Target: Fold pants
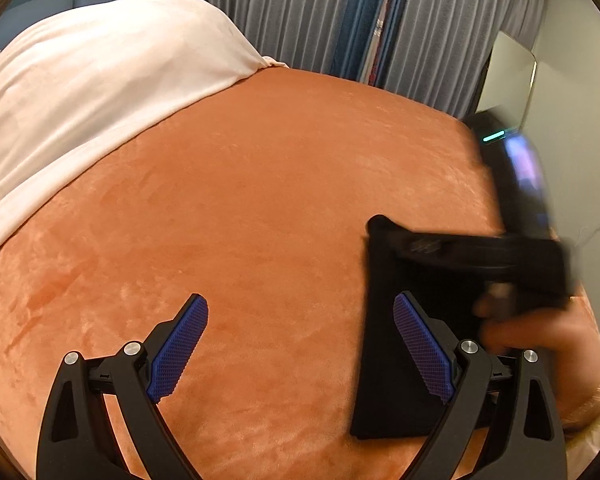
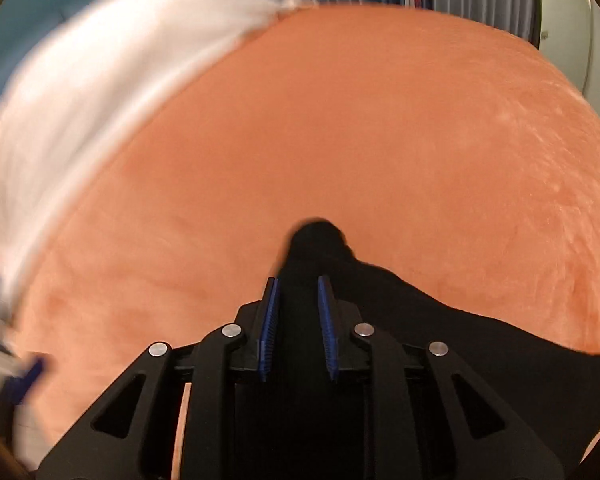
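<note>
Black pants [image 2: 380, 300] are lying folded on the orange bed [image 2: 340, 120], bunching between the right hand-held gripper [image 2: 298, 320], which is clenching them. Left hand-held gripper [image 1: 300, 344] is hanging released beside. Next move likely calls for carrying the fold over.

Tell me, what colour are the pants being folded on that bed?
Black. The pants show best in the left wrist view, lying on the orange bedspread.

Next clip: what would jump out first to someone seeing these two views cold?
The orange plush blanket fills both views, with a pale sheet across its far left. Against it, the black pants lie folded at the right in the left wrist view. The right claw has black cloth between its narrow-set blue pads, while the left claw stands wide open over bare blanket.
</note>
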{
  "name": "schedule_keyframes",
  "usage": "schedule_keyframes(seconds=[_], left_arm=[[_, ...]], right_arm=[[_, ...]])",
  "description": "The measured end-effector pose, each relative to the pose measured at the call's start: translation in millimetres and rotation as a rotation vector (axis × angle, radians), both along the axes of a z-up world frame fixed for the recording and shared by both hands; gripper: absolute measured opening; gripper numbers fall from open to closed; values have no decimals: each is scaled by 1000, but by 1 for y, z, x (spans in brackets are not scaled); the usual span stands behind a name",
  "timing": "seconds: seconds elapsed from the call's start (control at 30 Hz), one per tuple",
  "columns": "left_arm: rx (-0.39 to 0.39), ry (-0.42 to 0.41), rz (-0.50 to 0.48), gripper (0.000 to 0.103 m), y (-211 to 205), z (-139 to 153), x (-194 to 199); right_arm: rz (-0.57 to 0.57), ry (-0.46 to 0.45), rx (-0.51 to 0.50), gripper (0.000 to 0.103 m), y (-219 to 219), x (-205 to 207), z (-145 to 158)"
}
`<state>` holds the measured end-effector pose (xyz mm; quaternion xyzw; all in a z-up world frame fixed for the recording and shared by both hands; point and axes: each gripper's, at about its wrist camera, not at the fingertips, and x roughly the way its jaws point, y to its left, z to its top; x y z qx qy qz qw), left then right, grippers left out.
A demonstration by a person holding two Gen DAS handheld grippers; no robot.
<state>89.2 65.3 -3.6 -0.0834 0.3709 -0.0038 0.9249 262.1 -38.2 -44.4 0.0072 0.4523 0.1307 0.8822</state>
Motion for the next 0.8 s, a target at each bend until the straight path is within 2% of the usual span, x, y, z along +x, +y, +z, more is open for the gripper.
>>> schedule_keyframes(seconds=[0.03,0.1,0.2,0.3,0.43,0.5,0.57,0.7,0.8], left_arm=[[19,3,-2,92,-2,-1,0],[58,-1,-1,92,-8,-1,-1],[73,0,-12,92,-15,-1,-1],[69,13,-44,92,-24,-5,-1],[140,17,-62,92,-46,-12,-4],[166,21,-71,92,-56,-16,-6],[188,26,-84,92,-67,-21,-7],[245,31,-104,92,-83,-30,-8],[279,23,-109,92,-94,-35,-10]], right_arm=[[-11,-9,24,17,-4,-1,4],[-38,-63,64,18,-22,-21,30],[-49,-161,37,19,-59,-73,65],[-92,-190,6,19,-115,-125,77],[-212,-203,-22,23,-188,-189,66],[-258,-194,-30,26,-216,-207,56],[-290,-172,4,26,-241,-220,39],[-343,-141,95,26,-266,-224,6],[-346,-120,129,26,-272,-220,-6]])
